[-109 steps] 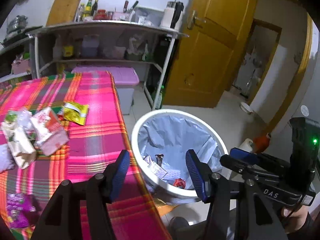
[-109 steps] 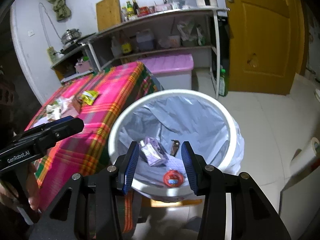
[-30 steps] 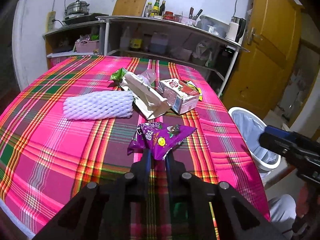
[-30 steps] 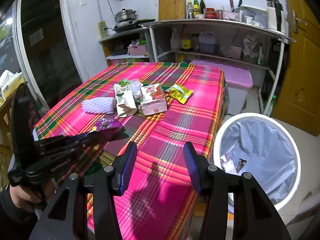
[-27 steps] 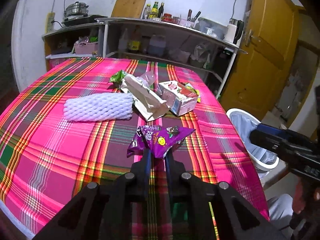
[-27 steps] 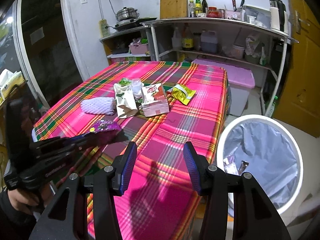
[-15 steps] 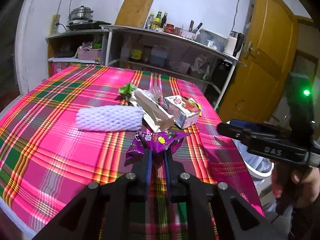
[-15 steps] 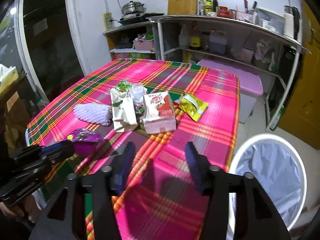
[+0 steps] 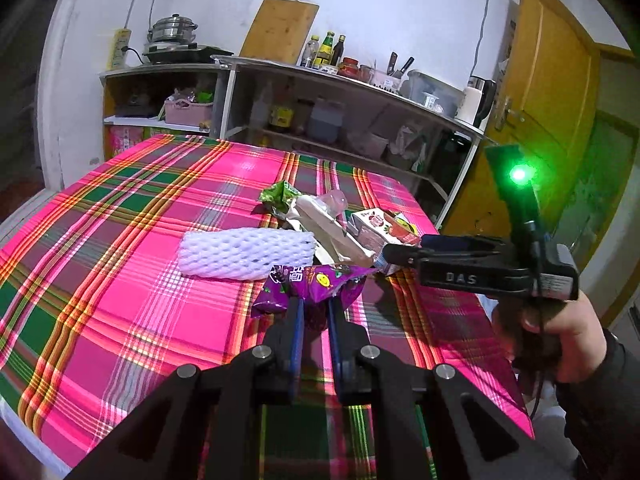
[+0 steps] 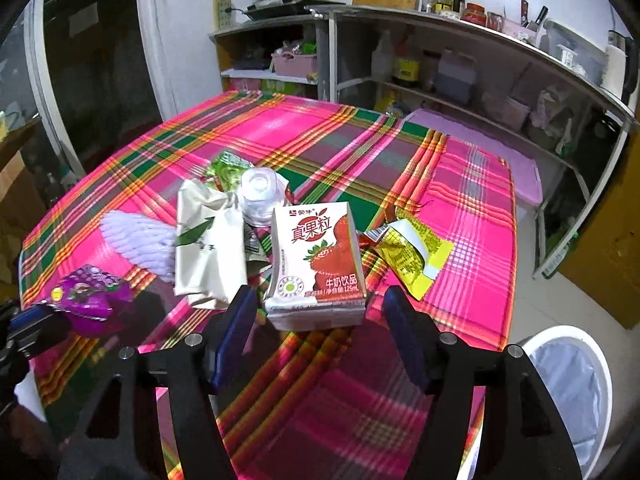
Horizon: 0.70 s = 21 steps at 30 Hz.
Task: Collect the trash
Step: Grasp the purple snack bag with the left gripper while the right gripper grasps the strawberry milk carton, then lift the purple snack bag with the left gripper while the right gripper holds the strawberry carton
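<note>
Both hands have swung away from the trash bin (image 10: 568, 396) and back over the tabletop (image 9: 132, 216); bin now sits low at the right edge of the right wrist view, off the tabletop corner. Reads as a fresh pickup round, two pieces in play.

Right gripper (image 10: 316, 332): has travelled in toward the litter cluster, jaws just been opening, now wide. Strawberry milk carton (image 10: 318, 264) lies flat just ahead of the tips, in line with the gap, pads not on it. Likely the next pick.

Left gripper (image 9: 314, 312): nearly closed, pinching the purple snack wrapper (image 9: 310, 282), which sticks up and forward from the tips, lifted clear of the cloth. Ready for the bin.

Left on the cloth: white foam net sleeve (image 9: 246, 254), cream paper bag (image 10: 210, 248), yellow wrapper (image 10: 410, 258), clear plastic cup (image 10: 262, 196), green wrapper (image 9: 278, 196).
</note>
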Each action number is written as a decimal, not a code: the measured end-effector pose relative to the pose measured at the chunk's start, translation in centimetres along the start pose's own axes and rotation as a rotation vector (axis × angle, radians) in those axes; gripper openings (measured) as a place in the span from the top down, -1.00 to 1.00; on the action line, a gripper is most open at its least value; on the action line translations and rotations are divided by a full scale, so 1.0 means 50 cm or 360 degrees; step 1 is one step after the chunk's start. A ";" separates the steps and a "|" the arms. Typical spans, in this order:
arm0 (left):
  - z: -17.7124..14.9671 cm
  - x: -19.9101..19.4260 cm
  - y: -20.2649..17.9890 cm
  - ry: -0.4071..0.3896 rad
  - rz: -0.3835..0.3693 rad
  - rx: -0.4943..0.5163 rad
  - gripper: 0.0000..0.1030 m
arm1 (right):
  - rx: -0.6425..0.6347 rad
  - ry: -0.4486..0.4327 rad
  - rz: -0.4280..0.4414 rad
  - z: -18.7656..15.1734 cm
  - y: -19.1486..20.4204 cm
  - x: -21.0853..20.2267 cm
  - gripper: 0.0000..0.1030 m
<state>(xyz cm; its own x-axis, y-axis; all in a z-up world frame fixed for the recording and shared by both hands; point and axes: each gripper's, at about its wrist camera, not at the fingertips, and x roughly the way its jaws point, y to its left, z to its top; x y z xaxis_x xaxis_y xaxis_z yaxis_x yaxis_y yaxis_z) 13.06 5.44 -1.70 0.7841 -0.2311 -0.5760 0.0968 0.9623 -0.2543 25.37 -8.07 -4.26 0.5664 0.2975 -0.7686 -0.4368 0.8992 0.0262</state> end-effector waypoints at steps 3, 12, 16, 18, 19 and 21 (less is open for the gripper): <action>0.000 0.001 0.002 0.0000 0.0001 0.0000 0.77 | 0.0011 0.0038 0.0005 0.001 -0.001 0.015 -0.24; 0.001 0.006 0.006 0.0022 0.0014 0.0012 0.89 | 0.0043 -0.0009 -0.0013 -0.027 0.008 -0.022 -0.02; -0.004 0.003 -0.005 0.0024 0.0012 0.0032 0.93 | 0.0083 -0.0039 -0.0007 -0.051 0.006 -0.057 -0.02; -0.008 0.001 -0.010 0.0030 0.0003 0.0031 0.94 | 0.0097 -0.0048 -0.0002 -0.064 0.005 -0.073 -0.02; -0.010 -0.001 -0.011 0.0032 0.0002 0.0030 0.94 | 0.0108 -0.0052 0.0002 -0.075 0.004 -0.085 -0.02; -0.012 -0.009 -0.014 0.0026 0.0000 0.0033 0.97 | 0.0127 -0.0059 0.0008 -0.090 0.001 -0.100 -0.02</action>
<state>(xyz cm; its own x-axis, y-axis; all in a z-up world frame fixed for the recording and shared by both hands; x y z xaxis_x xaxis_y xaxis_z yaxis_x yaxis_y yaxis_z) 12.26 4.78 -1.73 0.7740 -0.2331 -0.5887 0.1096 0.9650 -0.2381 19.39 -10.96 -3.28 0.5904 0.3126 -0.7441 -0.3834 0.9199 0.0823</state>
